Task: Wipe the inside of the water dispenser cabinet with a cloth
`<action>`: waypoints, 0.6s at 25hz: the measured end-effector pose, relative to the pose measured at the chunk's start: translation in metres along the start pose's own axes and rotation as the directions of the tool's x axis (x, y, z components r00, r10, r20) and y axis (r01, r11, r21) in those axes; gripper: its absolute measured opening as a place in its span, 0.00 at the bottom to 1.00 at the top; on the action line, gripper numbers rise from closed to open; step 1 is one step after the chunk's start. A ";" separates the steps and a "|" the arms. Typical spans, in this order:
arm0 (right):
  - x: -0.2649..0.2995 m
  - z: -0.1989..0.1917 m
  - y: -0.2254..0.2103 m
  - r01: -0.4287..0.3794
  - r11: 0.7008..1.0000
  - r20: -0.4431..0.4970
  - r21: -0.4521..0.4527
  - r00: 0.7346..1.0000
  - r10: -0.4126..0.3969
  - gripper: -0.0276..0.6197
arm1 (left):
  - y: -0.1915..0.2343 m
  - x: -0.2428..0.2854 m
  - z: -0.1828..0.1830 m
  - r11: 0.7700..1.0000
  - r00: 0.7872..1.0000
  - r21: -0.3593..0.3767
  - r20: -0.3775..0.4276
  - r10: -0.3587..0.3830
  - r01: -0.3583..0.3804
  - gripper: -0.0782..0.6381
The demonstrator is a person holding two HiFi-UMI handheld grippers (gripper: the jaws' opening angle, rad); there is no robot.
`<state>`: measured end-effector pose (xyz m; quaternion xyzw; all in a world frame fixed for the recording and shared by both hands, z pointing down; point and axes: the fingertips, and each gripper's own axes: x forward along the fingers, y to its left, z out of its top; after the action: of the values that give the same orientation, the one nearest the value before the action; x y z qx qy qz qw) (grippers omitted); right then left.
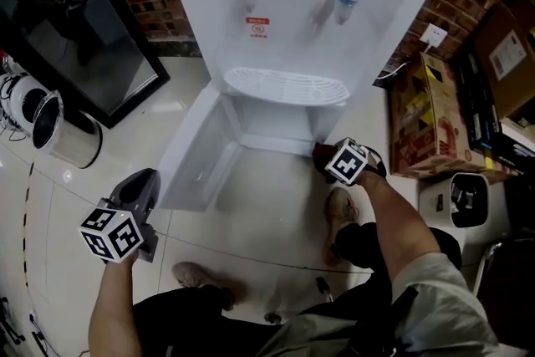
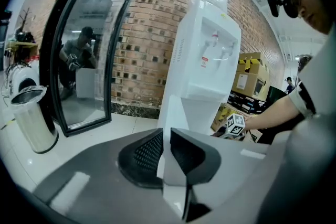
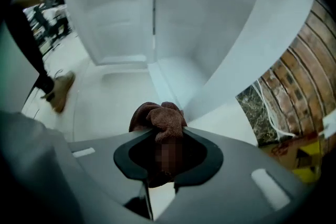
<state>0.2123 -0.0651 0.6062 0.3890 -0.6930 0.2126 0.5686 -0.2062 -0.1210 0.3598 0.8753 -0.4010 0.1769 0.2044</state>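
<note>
The white water dispenser (image 1: 292, 4) stands on the floor with its lower cabinet (image 1: 276, 125) open and its door (image 1: 196, 155) swung out to the left. My right gripper (image 1: 328, 155) is at the cabinet's lower right corner, pointing steeply down, shut on a bunched brown cloth (image 1: 319, 152). In the right gripper view the cloth (image 3: 160, 115) bulges out past the right gripper (image 3: 168, 136), with the cabinet's bare white inside (image 3: 194, 23) and the door (image 3: 110, 13) beyond. My left gripper (image 1: 148, 180) hangs beside the door's outer edge. The left gripper (image 2: 165, 131) is shut, with only a thin slit showing white.
A steel bin (image 1: 63, 134) and a black-framed glass panel (image 1: 92, 38) stand at the left. Cardboard boxes (image 1: 426, 121) and a white appliance (image 1: 464, 201) crowd the right. My shoes (image 1: 338, 209) rest on the pale tiles before the cabinet. A cable runs to a wall socket (image 1: 433, 35).
</note>
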 end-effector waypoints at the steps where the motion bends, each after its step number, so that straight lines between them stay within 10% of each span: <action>1: -0.017 -0.012 0.000 -0.029 0.997 -0.050 -0.071 0.998 0.026 0.19 | -0.004 0.000 -0.002 1.000 1.000 0.002 -0.004 -0.001 0.001 0.14; 6: -0.117 -0.018 -0.009 -0.086 0.963 -0.079 -0.255 0.995 0.067 0.19 | -0.028 0.003 -0.007 0.998 0.998 0.013 -0.033 -0.060 0.061 0.14; 15: -0.232 0.036 0.011 -0.022 0.998 0.309 -0.064 0.950 0.040 0.19 | -0.111 0.023 -0.016 0.966 0.964 0.086 -0.130 -0.231 0.243 0.20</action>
<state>0.1935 -0.0158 0.3772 0.3895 -0.7857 0.1370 0.4606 -0.1084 -0.0613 0.3608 0.9142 -0.2709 0.2227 0.2031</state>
